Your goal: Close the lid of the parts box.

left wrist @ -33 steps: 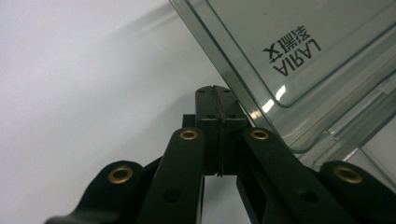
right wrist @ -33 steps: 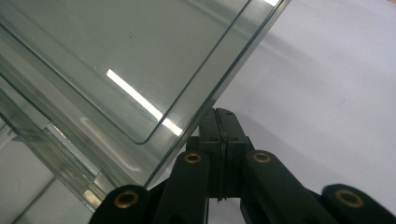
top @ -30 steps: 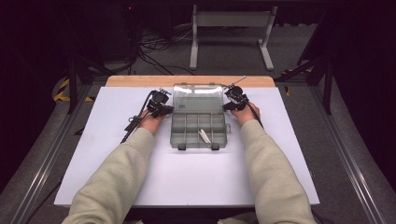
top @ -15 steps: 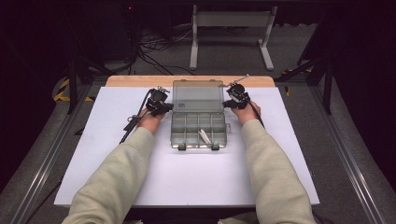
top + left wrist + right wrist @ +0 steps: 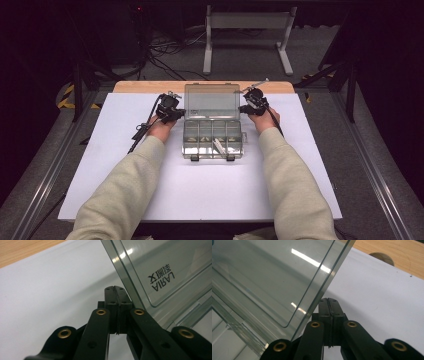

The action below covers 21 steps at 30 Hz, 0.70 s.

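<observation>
Clear plastic compartment box (image 5: 212, 140) sits mid-table on the white sheet (image 5: 115, 150), lid (image 5: 211, 101) raised and leaning back toward the wooden strip (image 5: 135, 86) at the far edge. Left gripper (image 5: 176, 114) sits just beside the lid's left edge, right gripper (image 5: 246, 106) just beside its right edge. In the left gripper view the left gripper's (image 5: 114, 290) pads are pressed flat together with nothing between them, and the lid's side rim (image 5: 130, 285) runs right alongside the tip; whether it touches cannot be told. The right gripper view gives the same for the right gripper (image 5: 328, 301): pads pressed together, empty, the lid edge (image 5: 324, 287) crossing just in front of them. Judgement: the step is swinging the lid on its hinge with the closed tips as pushers, one each side. To do it well, keep both tips level with each other and push evenly so the lid does not twist; keep contact on the rim, not the thin panel; go slowly, since the light box may slide on the sheet. Around: a small white item (image 5: 219, 146) lies in a front compartment, two latches (image 5: 193, 157) hang at the front edge, and a cable (image 5: 142, 131) trails from the left gripper. Off the table, a metal stand (image 5: 247, 37) on the floor, well apart. Nothing stands in the lid's way.
</observation>
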Available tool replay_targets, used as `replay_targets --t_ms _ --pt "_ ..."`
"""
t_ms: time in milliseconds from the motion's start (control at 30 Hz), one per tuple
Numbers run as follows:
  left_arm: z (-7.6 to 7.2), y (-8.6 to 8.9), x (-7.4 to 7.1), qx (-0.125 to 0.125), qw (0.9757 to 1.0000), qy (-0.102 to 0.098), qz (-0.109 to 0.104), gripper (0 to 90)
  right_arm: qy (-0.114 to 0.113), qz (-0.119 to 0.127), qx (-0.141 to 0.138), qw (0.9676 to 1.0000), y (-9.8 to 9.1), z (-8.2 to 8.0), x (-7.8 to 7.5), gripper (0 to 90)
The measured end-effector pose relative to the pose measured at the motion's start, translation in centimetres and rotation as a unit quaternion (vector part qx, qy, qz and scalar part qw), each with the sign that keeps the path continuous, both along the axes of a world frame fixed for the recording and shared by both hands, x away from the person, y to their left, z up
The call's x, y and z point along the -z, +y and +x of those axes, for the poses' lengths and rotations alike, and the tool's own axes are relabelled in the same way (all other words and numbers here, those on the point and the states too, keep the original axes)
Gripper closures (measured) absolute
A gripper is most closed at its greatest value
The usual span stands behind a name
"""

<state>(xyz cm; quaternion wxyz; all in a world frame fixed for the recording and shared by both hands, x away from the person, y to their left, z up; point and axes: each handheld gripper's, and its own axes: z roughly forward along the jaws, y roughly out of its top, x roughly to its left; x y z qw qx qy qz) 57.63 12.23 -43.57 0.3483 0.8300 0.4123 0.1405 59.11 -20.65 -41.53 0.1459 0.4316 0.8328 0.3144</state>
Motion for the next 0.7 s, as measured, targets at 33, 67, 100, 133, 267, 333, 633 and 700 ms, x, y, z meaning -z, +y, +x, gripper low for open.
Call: replay_targets --t_ms 33,67,100,133,267,333,633,700 --pt "0.01 0.04 -0.07 0.0 1.0 -0.003 0.002 89.5 -0.001 0.0 0.0 1.0 0.0 -0.01 -0.04 90.0" --pt "-0.04 -0.01 -0.06 -0.003 1.0 -0.002 -0.004 89.5 -0.001 0.002 0.0 1.0 0.0 -0.02 -0.08 90.0" --pt "-0.04 0.02 -0.13 -0.003 1.0 -0.005 -0.003 89.5 -0.003 0.002 0.001 1.0 -0.02 -0.04 -0.14 90.0" --pt "-0.02 0.08 -0.2 -0.002 1.0 -0.008 0.0 89.5 -0.004 0.003 0.001 1.0 -0.03 -0.06 -0.2 90.0" --pt "-0.17 -0.01 -0.35 -0.005 0.9999 -0.007 -0.006 89.5 -0.007 0.011 0.004 0.9999 -0.13 -0.13 -0.43 90.0" --pt "-0.18 0.01 -0.45 -0.004 0.9999 -0.013 0.0 89.5 -0.01 0.013 0.004 0.9999 -0.14 -0.15 -0.5 90.0" --pt "-0.29 0.16 -0.63 -0.004 0.9999 -0.013 -0.004 89.5 -0.018 0.017 0.005 0.9997 -0.16 -0.29 -0.79 90.0" --pt "-0.32 0.21 -0.67 -0.002 0.9999 -0.013 -0.006 89.5 -0.022 0.017 0.004 0.9996 -0.15 -0.37 -0.91 90.0"
